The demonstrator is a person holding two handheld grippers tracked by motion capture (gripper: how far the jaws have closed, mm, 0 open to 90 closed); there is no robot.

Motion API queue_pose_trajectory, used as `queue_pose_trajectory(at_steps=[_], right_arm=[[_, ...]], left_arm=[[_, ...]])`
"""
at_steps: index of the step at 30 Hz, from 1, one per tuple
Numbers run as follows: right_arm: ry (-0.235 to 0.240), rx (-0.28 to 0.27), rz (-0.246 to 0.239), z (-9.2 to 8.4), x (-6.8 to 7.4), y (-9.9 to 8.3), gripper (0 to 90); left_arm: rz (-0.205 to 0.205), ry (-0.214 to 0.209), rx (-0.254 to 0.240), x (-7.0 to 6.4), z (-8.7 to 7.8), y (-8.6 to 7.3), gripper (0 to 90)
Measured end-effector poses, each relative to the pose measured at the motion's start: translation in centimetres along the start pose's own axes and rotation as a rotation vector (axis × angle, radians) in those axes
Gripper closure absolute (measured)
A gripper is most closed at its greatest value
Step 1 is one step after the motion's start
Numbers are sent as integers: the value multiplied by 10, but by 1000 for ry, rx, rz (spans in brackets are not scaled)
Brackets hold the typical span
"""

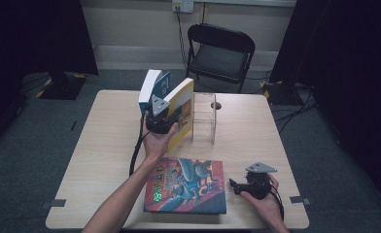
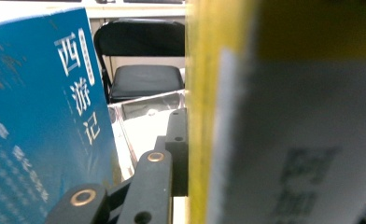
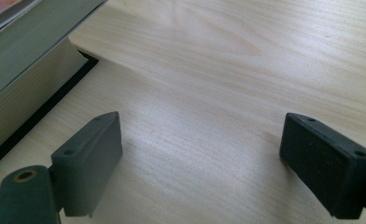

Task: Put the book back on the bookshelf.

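**Yellow book gripped upright beside the clear stand**

Nearest the high camera, a thick hardcover book with a red illustrated cover point(image 1: 186, 185) lies flat at the near edge of the pale wooden table point(image 1: 106, 141), just right of the person's left forearm. In the right gripper view its grey page block and dark bottom board point(image 3: 22, 70) fill the upper left corner, with bare wood grain beyond.

Behind it, near the table's middle, two books stand on end. A blue-and-white paperback with white Chinese lettering point(image 1: 154, 90) stands on the left. Just right of it, a yellow-covered paperback point(image 1: 182, 109) tilts with its top away from the blue one, so the pair spreads into a V. Touching the yellow book's right side is a clear acrylic book stand point(image 1: 204, 118); I cannot tell whether the yellow book sits inside it or only against its wall. Nothing else can be made out within the stand.

Holding the yellow book is the left gripper point(image 1: 160, 119), pinching its lower part; in the left gripper view one black jaw lies flat against the yellow cover point(image 2: 197, 116), with the blue book point(image 2: 41, 121) close on the left.

At the near right, the right gripper point(image 1: 237, 187) rests low over the table beside the red book, jaws spread wide with only bare wood between them point(image 3: 200, 154).
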State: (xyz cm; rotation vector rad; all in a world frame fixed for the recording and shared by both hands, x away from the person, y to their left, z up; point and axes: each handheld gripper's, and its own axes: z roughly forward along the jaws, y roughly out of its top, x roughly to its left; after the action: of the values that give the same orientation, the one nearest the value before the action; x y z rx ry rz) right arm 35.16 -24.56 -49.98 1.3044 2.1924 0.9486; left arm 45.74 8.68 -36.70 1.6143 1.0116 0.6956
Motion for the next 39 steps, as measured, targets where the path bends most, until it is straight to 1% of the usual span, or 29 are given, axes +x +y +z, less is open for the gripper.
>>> queue_pose_trajectory(at_steps=[2, 4, 5, 8, 10, 11, 12, 13, 18, 19, 20, 21, 24, 25, 27, 28, 31, 32, 33, 34, 35, 37, 39], right_arm=[[0, -1, -1, 0, 0, 0, 128], [0, -1, -1, 0, 0, 0, 128], [0, -1, -1, 0, 0, 0, 128], [0, -1, -1, 0, 0, 0, 128], [0, 0, 0, 0, 0, 0, 129], [-1, -1, 0, 0, 0, 0, 129], [-1, -1, 0, 0, 0, 0, 129], [0, -1, 0, 0, 0, 0, 129], [0, -1, 0, 0, 0, 0, 129], [-1, -1, 0, 0, 0, 0, 130], [-1, -1, 0, 0, 0, 0, 130], [0, -1, 0, 0, 0, 0, 130], [-1, -1, 0, 0, 0, 0, 130], [-1, -1, 0, 0, 0, 0, 130], [-1, -1, 0, 0, 0, 0, 130], [-1, -1, 0, 0, 0, 0, 130], [-1, -1, 0, 0, 0, 0, 130], [-1, -1, 0, 0, 0, 0, 130], [-1, -1, 0, 0, 0, 0, 130], [-1, -1, 0, 0, 0, 0, 130], [-1, -1, 0, 0, 0, 0, 130], [-1, -1, 0, 0, 0, 0, 130], [-1, -1, 0, 0, 0, 0, 129]], left_arm=[[2, 1, 3, -1, 3, -2, 758], [32, -3, 9, -4, 6, -4, 757], [33, 0, 8, -4, 7, -6, 757], [2, 0, 14, -1, 12, -11, 757], [-15, 7, 12, 0, 14, -16, 757], [-9, 3, 20, 3, 17, -21, 757], [-9, 3, 20, 3, 17, -21, 757], [-16, 6, 20, 3, 18, -26, 757], [-8, -4, 24, 4, 16, -28, 754], [-9, -18, 36, 5, 14, -27, 747], [-9, -18, 36, 5, 14, -27, 736], [-7, -20, 25, 4, 12, -27, 736], [25, -25, 42, 3, 6, -25, 735], [30, -26, 44, 2, 4, -26, 737], [26, -48, 44, 2, -1, -26, 714], [29, -49, 39, 1, -5, -25, 699], [26, -50, 39, -1, -7, -24, 677], [28, -46, 48, -2, -9, -23, 677], [32, -43, 45, -3, -12, -22, 674], [37, -51, 51, -3, -15, -19, 653], [27, -57, 51, -3, -17, -17, 632], [26, -61, 54, -2, -19, -14, 612], [3, -83, 71, 0, -24, -6, 597]])
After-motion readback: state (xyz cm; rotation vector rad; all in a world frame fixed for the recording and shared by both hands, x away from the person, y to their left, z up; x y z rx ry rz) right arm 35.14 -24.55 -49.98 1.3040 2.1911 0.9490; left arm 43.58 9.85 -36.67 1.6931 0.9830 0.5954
